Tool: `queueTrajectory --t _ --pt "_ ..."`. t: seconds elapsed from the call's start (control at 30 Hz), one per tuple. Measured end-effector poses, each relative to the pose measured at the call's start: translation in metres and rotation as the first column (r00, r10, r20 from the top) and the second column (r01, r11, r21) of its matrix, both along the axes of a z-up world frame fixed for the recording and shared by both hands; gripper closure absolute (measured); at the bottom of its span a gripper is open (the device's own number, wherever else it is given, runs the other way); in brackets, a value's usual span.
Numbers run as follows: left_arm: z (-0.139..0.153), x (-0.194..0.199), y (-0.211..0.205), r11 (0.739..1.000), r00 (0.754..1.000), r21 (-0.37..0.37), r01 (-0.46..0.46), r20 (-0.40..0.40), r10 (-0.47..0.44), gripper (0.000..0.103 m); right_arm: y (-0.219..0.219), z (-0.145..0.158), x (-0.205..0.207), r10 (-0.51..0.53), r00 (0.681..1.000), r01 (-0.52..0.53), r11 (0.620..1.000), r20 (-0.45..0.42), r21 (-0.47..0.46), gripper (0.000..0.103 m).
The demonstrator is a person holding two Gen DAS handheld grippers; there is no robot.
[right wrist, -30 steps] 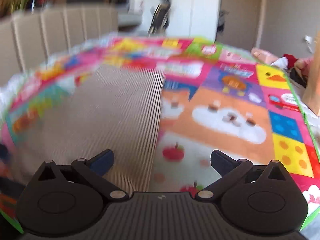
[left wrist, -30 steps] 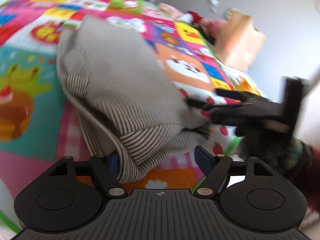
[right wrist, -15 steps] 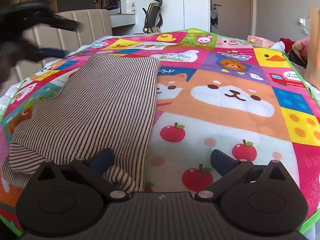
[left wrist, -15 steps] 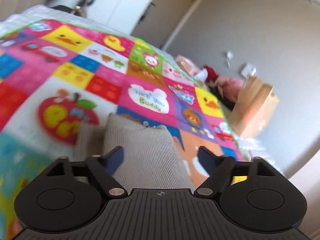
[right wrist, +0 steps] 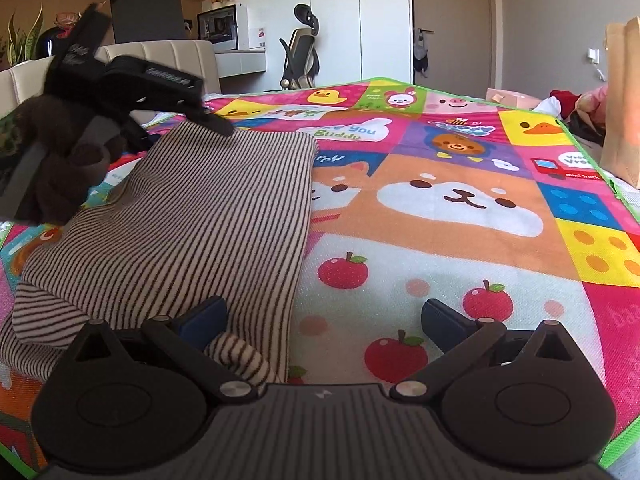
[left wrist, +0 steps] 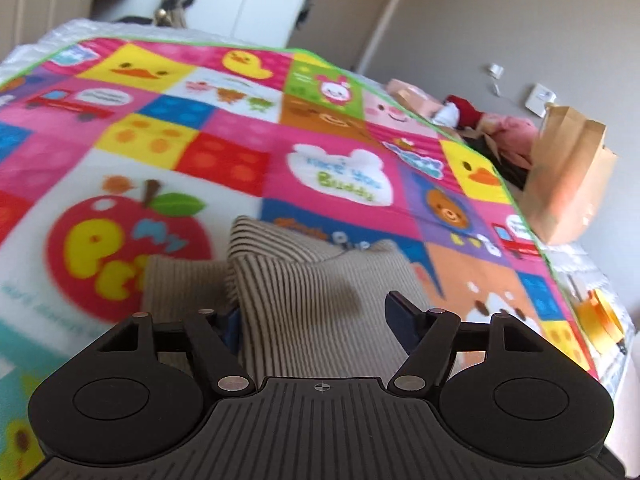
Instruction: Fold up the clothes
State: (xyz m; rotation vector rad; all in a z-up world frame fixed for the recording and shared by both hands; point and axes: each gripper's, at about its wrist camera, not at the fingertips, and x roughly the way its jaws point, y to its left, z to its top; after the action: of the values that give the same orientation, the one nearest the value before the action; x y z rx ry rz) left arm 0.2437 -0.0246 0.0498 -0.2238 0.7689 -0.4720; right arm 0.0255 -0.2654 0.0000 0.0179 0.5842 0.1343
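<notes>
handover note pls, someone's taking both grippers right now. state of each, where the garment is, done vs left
Left gripper: open, low over the far end of the striped garment, gripping nothing.
Right gripper: open at the near right edge of the garment, empty; its left finger sits over the fabric, the right one over the play mat.
Garment: lies on the mat, folded into a long strip; near-left corner is bunched and a small roll sits at the near edge.
Left: probably tidy that corner, then fold the strip across.
</notes>
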Motion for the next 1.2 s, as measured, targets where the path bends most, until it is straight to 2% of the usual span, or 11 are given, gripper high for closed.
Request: queueTrajectory --t 0.03,0.07,0.17,0.27,0.33,0.5,0.67,0.87,0.97,1.07,1.2 --pt "0.002 0.005 -0.001 1.0 1.0 0.008 -0.014 -0.007 0.014 0.06 0.0 0.0 0.0 0.001 1.0 -0.001 1.0 -0.003 0.0 0.0" --pt "0.004 0.008 -0.001 0.999 1.0 0.018 -0.028 -0.011 0.028 0.086 0.0 0.001 0.001 0.002 1.0 -0.002 1.0 -0.008 -0.001 0.0" --pt "0.015 0.004 0.013 0.999 0.999 0.025 -0.043 0.007 0.043 0.087 0.0 0.001 0.001 0.003 1.0 -0.003 1.0 -0.012 -0.001 0.0" --pt "0.004 -0.004 0.025 0.984 0.999 0.171 -0.054 0.01 0.053 0.086 0.001 0.0 0.0 0.0 1.0 0.0 1.0 -0.003 -0.001 0.0" --pt "-0.012 -0.007 0.036 0.966 0.996 0.246 -0.079 -0.014 0.085 0.076 0.001 0.001 0.0 0.0 1.0 0.0 1.0 -0.006 -0.005 0.0" --pt "-0.001 -0.031 0.066 0.972 0.988 0.177 -0.156 0.007 0.157 0.056 0.001 0.007 0.009 0.002 0.997 -0.003 1.0 -0.075 -0.013 0.0" --pt "0.018 -0.099 0.066 0.97 0.997 0.238 -0.044 0.076 0.026 0.024 0.001 0.006 0.007 -0.008 0.997 0.008 1.0 -0.075 -0.004 0.0" --pt "0.009 -0.181 0.059 0.945 0.99 0.314 0.093 0.07 -0.12 0.009 0.016 0.025 -0.023 0.041 0.998 -0.032 0.986 0.054 -0.162 0.0" --pt "0.0 -0.202 0.066 0.954 0.995 0.291 0.076 0.04 -0.092 0.006 0.032 0.041 -0.052 0.23 0.968 -0.195 0.942 0.103 -0.272 0.0" --pt "-0.01 -0.212 0.07 0.963 0.998 0.266 0.044 0.021 -0.052 0.002 0.057 0.041 -0.072 0.407 0.913 -0.37 0.853 0.026 -0.369 0.0" --pt "-0.009 -0.227 0.061 0.942 0.993 0.328 0.072 0.061 -0.097 0.0 0.096 0.019 -0.075 0.465 0.886 -0.395 0.754 0.001 -0.526 0.0"
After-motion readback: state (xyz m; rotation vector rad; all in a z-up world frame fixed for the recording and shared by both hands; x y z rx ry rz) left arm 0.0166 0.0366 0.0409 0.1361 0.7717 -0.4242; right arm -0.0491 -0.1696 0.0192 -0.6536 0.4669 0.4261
